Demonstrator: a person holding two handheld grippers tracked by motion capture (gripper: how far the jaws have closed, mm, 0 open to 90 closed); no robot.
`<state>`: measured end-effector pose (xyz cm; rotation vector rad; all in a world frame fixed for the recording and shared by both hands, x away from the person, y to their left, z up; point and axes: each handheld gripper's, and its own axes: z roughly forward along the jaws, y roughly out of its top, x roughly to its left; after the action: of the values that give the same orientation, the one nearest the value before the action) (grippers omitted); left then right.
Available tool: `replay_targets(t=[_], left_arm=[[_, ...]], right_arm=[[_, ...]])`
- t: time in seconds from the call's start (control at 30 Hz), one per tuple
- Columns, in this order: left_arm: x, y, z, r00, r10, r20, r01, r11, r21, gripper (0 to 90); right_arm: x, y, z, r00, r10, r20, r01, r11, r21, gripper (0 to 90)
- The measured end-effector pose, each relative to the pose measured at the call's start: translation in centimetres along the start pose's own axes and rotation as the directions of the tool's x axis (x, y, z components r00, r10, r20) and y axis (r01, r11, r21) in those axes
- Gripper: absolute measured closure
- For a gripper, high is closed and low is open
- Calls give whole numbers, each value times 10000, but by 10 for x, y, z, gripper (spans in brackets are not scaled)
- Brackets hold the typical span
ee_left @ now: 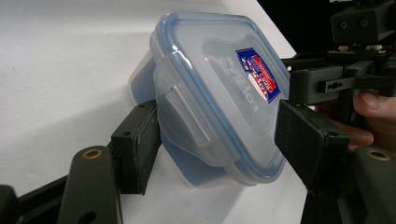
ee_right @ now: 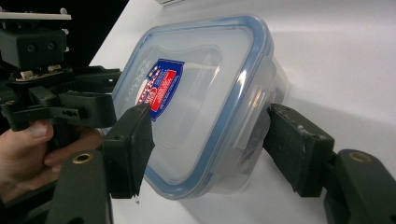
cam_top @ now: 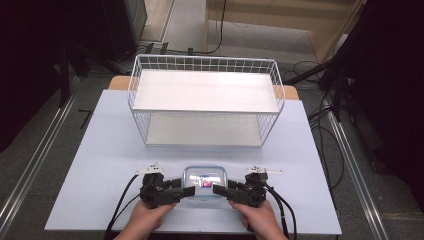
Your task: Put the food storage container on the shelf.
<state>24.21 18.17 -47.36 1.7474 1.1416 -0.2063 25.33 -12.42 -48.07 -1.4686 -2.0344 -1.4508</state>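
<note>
Left gripper [cam_top: 189, 190] and right gripper [cam_top: 218, 190] pinching lidded container [cam_top: 204, 178] at lower centre; next: lifting level toward wire rack [cam_top: 205, 102]

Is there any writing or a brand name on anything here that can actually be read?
Embossed letters on the clear lid of the container: a word moulded beside the sticker, too faint and skewed to read with confidence.
Red and blue sticker on that lid: bears small white print, too blurred to read.
Nothing else carries readable text.
</note>
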Motion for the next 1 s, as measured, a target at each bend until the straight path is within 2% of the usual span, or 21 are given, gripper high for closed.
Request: replay_targets(t=[0.1,0.13,0.2,0.33,0.47,0.63,0.7,0.73,0.8,0.83,0.87,0.9,1.0], left_arm=[[0,0,-2,10000,14,10,-14,10000,-56,351],[-1,0,-3,10000,84,22,-84,9999,-55,368],[-4,0,-4,9993,373,-62,-372,9993,22,373],[-8,-2,-6,9971,741,-184,-739,9972,83,383],[-8,-3,-10,9978,657,-60,-658,9978,-50,449],[-13,-4,-12,9929,1155,-296,-1157,9933,-74,463],[-16,-5,-13,9891,1402,-453,-1409,9900,-124,474],[-16,-5,-13,9891,1402,-453,-1409,9900,-124,477],[-19,-4,-14,9822,1763,-647,-1776,9840,-144,487],[-19,-4,-14,9822,1763,-647,-1776,9840,-144,490],[-20,-4,-14,9784,1910,-793,-1930,9810,-185,493],[-21,-5,-14,9763,1983,-865,-2009,9793,-225,493],[-21,-5,-15,9745,2030,-957,-2062,9782,-252,493]], right_arm=[[1,0,-1,10000,-32,-1,32,10000,25,358],[1,0,-2,10000,14,8,-14,10000,-40,395],[-1,0,-5,9993,348,-134,-350,9993,-115,427],[-1,-2,-9,9992,337,-221,-341,9992,-191,455],[2,-4,-12,9997,158,-197,-163,9996,-235,483],[5,-6,-15,9999,-61,-141,57,9996,-279,499],[5,-6,-16,9998,-116,-129,112,9994,-321,505],[6,-6,-16,9998,-150,-90,147,9993,-344,509],[8,-6,-17,9995,-319,-29,318,9987,-393,512],[8,-6,-17,9995,-319,-29,318,9987,-393,512],[10,-6,-16,9983,-576,81,580,9972,-464,513],[11,-6,-16,9980,-622,106,626,9969,-472,513],[12,-6,-16,9962,-849,186,858,9950,-510,513]])
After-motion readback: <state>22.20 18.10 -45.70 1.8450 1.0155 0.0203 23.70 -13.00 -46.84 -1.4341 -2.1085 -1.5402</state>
